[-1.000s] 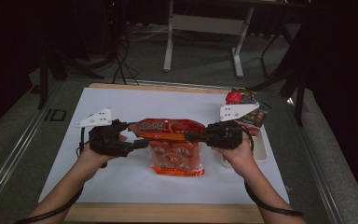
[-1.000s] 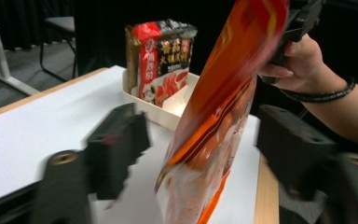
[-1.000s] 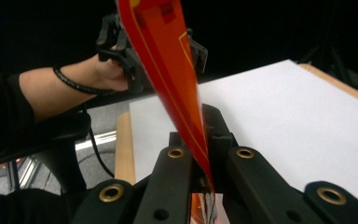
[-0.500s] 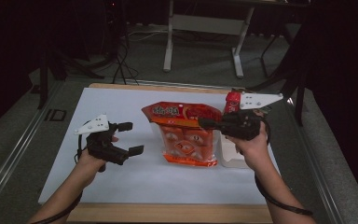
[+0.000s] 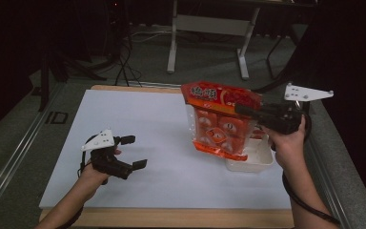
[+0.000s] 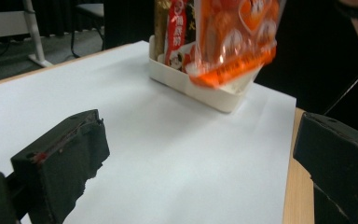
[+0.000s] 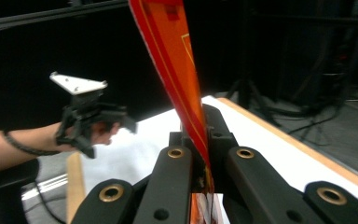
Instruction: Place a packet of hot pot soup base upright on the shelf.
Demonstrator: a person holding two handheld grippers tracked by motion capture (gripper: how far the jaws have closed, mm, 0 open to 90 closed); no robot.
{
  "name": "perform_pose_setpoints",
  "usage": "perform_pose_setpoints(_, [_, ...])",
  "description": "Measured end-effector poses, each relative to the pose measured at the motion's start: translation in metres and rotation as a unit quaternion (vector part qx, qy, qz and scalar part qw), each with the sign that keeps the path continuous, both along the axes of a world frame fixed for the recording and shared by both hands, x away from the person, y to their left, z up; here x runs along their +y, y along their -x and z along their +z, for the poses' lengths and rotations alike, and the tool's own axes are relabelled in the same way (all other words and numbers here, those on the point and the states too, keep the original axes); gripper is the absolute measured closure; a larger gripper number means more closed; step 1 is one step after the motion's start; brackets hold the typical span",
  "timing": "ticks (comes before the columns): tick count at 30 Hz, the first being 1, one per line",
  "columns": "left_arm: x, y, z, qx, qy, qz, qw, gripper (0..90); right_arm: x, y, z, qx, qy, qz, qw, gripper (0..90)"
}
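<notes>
An orange snack bag (image 5: 218, 125) hangs upright in the air over the white tray (image 5: 262, 164) at the table's right. My right gripper (image 5: 242, 109) is shut on the bag's upper right edge. In the right gripper view the bag's edge (image 7: 177, 70) runs up between the closed right gripper (image 7: 200, 135). My left gripper (image 5: 134, 151) rests low over the white table at the left. Its jaws have just been opening and stand wide with nothing between them. In the left gripper view its fingers (image 6: 60, 161) frame bare table, with the bag (image 6: 233, 42) and the tray (image 6: 200, 88) beyond.
The tray holds a red packet (image 6: 177, 32) and other snack packs. A wooden edge (image 5: 171, 217) borders the white table surface (image 5: 147, 119) at the front. A white stand (image 5: 209, 28) rises behind the table on the dark floor.
My left gripper let go of the bag, opened, and sank to the left. My right gripper carried the bag up and to the right, over the tray.
</notes>
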State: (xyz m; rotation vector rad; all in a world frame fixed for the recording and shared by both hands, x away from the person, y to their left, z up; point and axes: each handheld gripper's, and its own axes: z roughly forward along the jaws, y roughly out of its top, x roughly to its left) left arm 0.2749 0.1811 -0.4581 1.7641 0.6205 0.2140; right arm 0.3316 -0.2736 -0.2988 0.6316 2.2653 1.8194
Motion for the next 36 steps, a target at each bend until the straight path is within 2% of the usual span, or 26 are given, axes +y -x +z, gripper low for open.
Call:
perform_pose_setpoints(4, [-0.002,0.002,-0.004,0.000,-0.003,-0.001,1.0000,1.6,-0.014,0.000,0.003,-0.005,-0.002,-0.019,0.9998,90.0])
perform_pose_setpoints(6, [-0.006,0.007,-0.012,-0.003,-0.017,0.003,0.9998,1.5,-0.029,-0.002,0.005,-0.005,-0.006,-0.037,0.9993,90.0])
perform_pose_setpoints(14, [-0.005,0.010,-0.023,0.004,-0.012,0.007,0.9999,1.5,-0.059,-0.004,-0.001,0.002,-0.008,-0.072,0.9973,90.0])
perform_pose_setpoints(16, [-0.005,0.011,-0.024,0.005,-0.013,0.008,0.9999,1.6,-0.059,-0.004,-0.001,0.002,-0.008,-0.072,0.9973,90.0])
perform_pose_setpoints(17, [-0.005,0.014,-0.028,0.006,-0.015,0.008,0.9998,1.5,-0.067,-0.005,-0.005,0.006,-0.010,-0.079,0.9968,90.0])
perform_pose_setpoints(21, [-0.003,0.018,-0.035,0.017,-0.016,0.016,0.9996,1.5,-0.077,-0.007,-0.010,0.012,-0.011,-0.086,0.9962,90.0])
perform_pose_setpoints(24, [0.000,0.021,-0.039,0.017,-0.027,0.023,0.9992,1.5,-0.082,-0.008,-0.015,0.017,-0.009,-0.095,0.9953,90.0])
perform_pose_setpoints(33, [0.011,0.024,-0.041,0.017,-0.016,0.041,0.9989,1.5,-0.090,-0.012,-0.029,0.031,-0.007,-0.108,0.9936,90.0])
perform_pose_setpoints(34, [0.011,0.024,-0.042,0.018,-0.014,0.043,0.9988,1.5,-0.090,-0.015,-0.036,0.035,-0.006,-0.109,0.9934,90.0])
perform_pose_setpoints(36, [0.011,0.023,-0.043,0.019,-0.015,0.042,0.9988,1.6,-0.090,-0.017,-0.040,0.037,-0.005,-0.113,0.9929,90.0])
